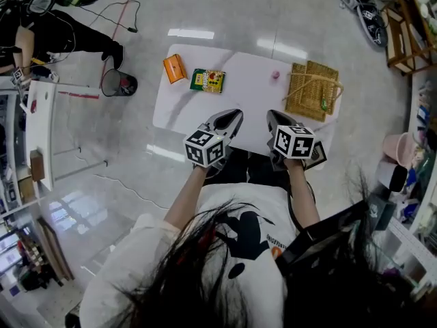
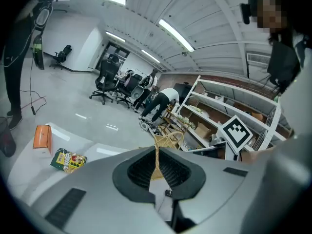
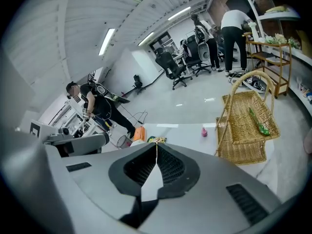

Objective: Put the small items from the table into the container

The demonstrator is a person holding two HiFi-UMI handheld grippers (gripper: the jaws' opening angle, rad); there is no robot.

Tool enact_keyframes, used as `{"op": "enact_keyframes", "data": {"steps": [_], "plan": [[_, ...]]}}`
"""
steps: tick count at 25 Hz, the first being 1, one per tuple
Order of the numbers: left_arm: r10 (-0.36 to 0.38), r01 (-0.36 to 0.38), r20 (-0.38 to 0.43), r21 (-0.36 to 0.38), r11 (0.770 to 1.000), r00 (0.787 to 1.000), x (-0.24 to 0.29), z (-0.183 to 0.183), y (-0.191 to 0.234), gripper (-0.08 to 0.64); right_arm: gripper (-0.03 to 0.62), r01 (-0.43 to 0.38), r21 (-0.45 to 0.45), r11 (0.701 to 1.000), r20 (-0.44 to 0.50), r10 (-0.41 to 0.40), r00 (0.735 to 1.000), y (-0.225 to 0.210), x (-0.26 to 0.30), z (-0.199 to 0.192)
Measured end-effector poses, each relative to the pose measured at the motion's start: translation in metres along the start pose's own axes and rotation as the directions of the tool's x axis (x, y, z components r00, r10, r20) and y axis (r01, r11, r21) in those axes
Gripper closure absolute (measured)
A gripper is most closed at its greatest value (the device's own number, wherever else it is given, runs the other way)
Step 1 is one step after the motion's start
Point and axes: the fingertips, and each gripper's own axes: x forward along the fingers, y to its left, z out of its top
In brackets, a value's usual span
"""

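Note:
On the white table (image 1: 246,108) lie an orange box (image 1: 175,67), a green-and-yellow snack packet (image 1: 207,80) and a small pink item (image 1: 276,75). A wicker basket (image 1: 312,91) stands at the table's right end with a green item (image 1: 325,103) inside it. My left gripper (image 1: 236,115) and right gripper (image 1: 272,116) hover side by side over the near edge, both shut and empty. In the right gripper view the basket (image 3: 248,123), the pink item (image 3: 204,131) and the packet (image 3: 157,140) lie beyond the closed jaws (image 3: 156,146). The left gripper view shows its closed jaws (image 2: 157,149), the box (image 2: 42,136) and the packet (image 2: 68,160).
A black waste bin (image 1: 119,83) stands on the floor left of the table. Shelving (image 1: 403,39) and clutter line the right side. A person (image 3: 90,101) stands by a desk at the far left, and others bend near office chairs at the back.

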Motion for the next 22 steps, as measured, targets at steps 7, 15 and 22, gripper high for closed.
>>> {"op": "enact_keyframes", "data": {"steps": [7, 15, 22], "plan": [[0.016, -0.016, 0.017, 0.002, 1.0, 1.0, -0.023, 0.014, 0.033, 0.546, 0.574, -0.012, -0.019, 1.0, -0.012, 0.011, 1.0, 0.032, 0.019, 0.003], [0.027, -0.027, -0.025, 0.022, 0.999, 0.999, -0.034, 0.013, 0.065, 0.546, 0.574, -0.016, -0.012, 1.0, -0.032, 0.015, 0.999, 0.055, 0.047, 0.0], [0.018, -0.018, -0.027, -0.001, 1.0, 0.999, -0.037, 0.018, 0.09, 0.546, 0.574, -0.013, -0.011, 1.0, -0.044, 0.013, 0.999, 0.066, 0.067, 0.002]]}}
